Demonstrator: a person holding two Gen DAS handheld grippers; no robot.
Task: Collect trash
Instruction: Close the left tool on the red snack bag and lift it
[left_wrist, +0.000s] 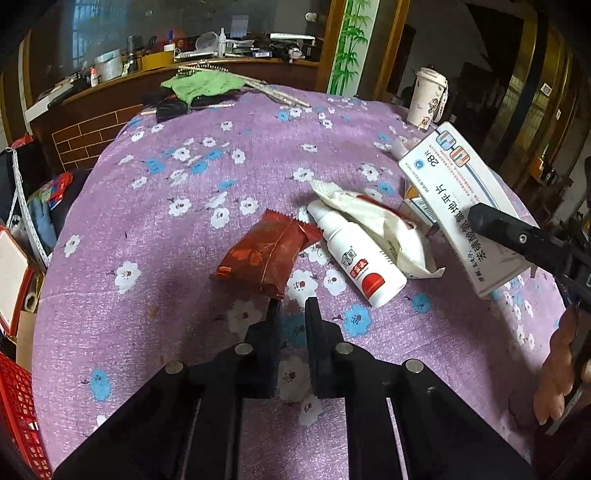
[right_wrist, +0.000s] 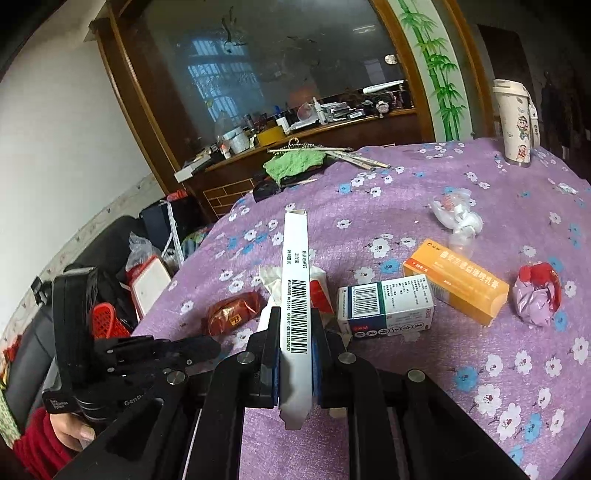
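Note:
A red snack wrapper (left_wrist: 266, 254) lies on the purple floral tablecloth (left_wrist: 155, 229). My left gripper (left_wrist: 293, 302) is shut just in front of the wrapper's near corner, with only cloth showing in the narrow gap between its fingers. In the right wrist view the left gripper (right_wrist: 216, 345) points at the same wrapper (right_wrist: 232, 312). My right gripper (right_wrist: 295, 314) is shut on a long white medicine carton (right_wrist: 295, 280) with a barcode, held edge-up above the table. That carton (left_wrist: 454, 206) hangs at the right of the left wrist view.
A white spray bottle (left_wrist: 354, 254) and a crumpled white wrapper (left_wrist: 380, 218) lie beside the red wrapper. Further right are a blue-and-white box (right_wrist: 388, 306), an orange box (right_wrist: 458, 280), crumpled plastic (right_wrist: 458, 218) and a red-and-pink ball (right_wrist: 539, 291). A cup (right_wrist: 515, 122) stands at the back. A red basket (left_wrist: 18, 406) is below left.

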